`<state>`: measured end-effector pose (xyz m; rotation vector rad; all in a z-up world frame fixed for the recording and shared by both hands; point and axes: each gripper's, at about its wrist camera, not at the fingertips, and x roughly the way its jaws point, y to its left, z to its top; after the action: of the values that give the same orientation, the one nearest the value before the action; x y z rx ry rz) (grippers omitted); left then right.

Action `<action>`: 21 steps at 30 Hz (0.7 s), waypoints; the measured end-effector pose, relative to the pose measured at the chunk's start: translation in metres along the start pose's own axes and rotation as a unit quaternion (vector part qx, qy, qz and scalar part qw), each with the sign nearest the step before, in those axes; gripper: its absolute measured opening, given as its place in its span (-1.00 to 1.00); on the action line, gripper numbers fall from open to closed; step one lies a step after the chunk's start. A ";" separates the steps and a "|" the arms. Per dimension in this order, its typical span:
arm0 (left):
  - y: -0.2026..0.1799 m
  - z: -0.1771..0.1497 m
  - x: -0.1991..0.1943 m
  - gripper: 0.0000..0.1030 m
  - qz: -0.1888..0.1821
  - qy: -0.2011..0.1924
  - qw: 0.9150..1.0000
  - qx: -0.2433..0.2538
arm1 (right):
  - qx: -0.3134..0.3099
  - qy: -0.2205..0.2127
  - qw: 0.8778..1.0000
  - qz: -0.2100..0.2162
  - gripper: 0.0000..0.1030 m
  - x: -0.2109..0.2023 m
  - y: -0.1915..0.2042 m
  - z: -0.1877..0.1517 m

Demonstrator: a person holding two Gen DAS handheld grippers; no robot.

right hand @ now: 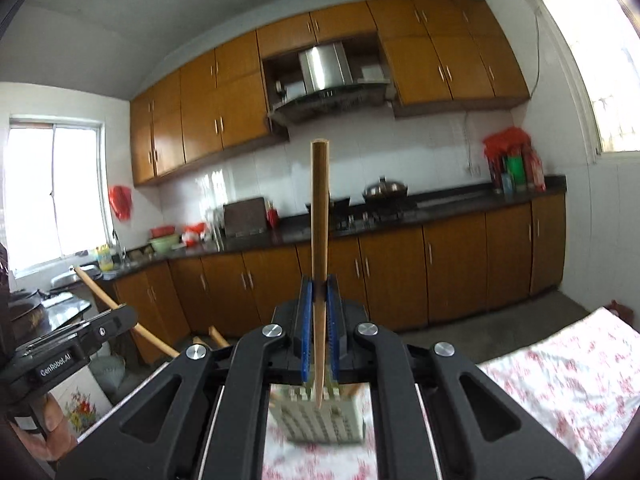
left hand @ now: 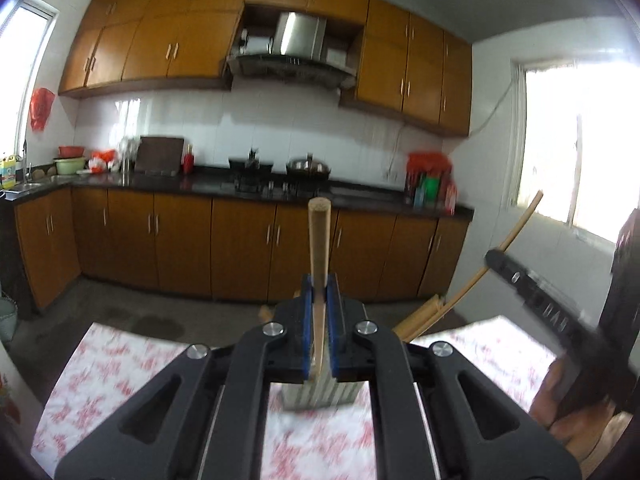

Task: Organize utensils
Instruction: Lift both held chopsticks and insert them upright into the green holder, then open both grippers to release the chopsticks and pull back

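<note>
My left gripper (left hand: 319, 292) is shut on a wooden chopstick (left hand: 319, 240) that stands upright, its thin end over a grey slotted utensil holder (left hand: 320, 394) on the table. My right gripper (right hand: 319, 292) is shut on another wooden chopstick (right hand: 320, 216), also upright, its tip just above the same holder (right hand: 320, 416). In the left wrist view the right gripper (left hand: 496, 258) shows at the right with its chopstick (left hand: 516, 228). In the right wrist view the left gripper (right hand: 120, 320) shows at the left with its chopstick (right hand: 96, 292). Other chopsticks (left hand: 420, 314) lean out of the holder.
The table has a white cloth with red flowers (left hand: 120, 376) (right hand: 560, 368). Beyond it are a grey floor, brown cabinets (left hand: 240, 248), a dark counter with a stove and pan (left hand: 308, 168), a sink at the left and bright windows (left hand: 576, 148).
</note>
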<state>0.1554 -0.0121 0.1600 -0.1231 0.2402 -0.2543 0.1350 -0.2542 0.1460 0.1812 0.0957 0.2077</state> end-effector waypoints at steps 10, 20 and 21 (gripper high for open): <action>-0.014 -0.012 0.068 -0.84 0.019 0.000 1.000 0.017 | -0.010 0.009 1.000 -0.020 -0.85 0.053 -0.003 -0.020; 0.007 -0.020 0.066 0.02 0.028 0.006 1.000 -0.006 | -0.037 0.017 0.999 -0.033 0.00 0.029 -0.005 -0.027; 0.010 -0.020 0.057 0.19 0.032 0.004 0.999 -0.006 | -0.038 0.017 0.998 -0.037 0.05 0.023 -0.006 -0.026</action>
<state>0.2062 -0.0195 0.1268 -0.1260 0.2523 -0.1895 0.1557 -0.2507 0.1179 0.0976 0.1285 0.1414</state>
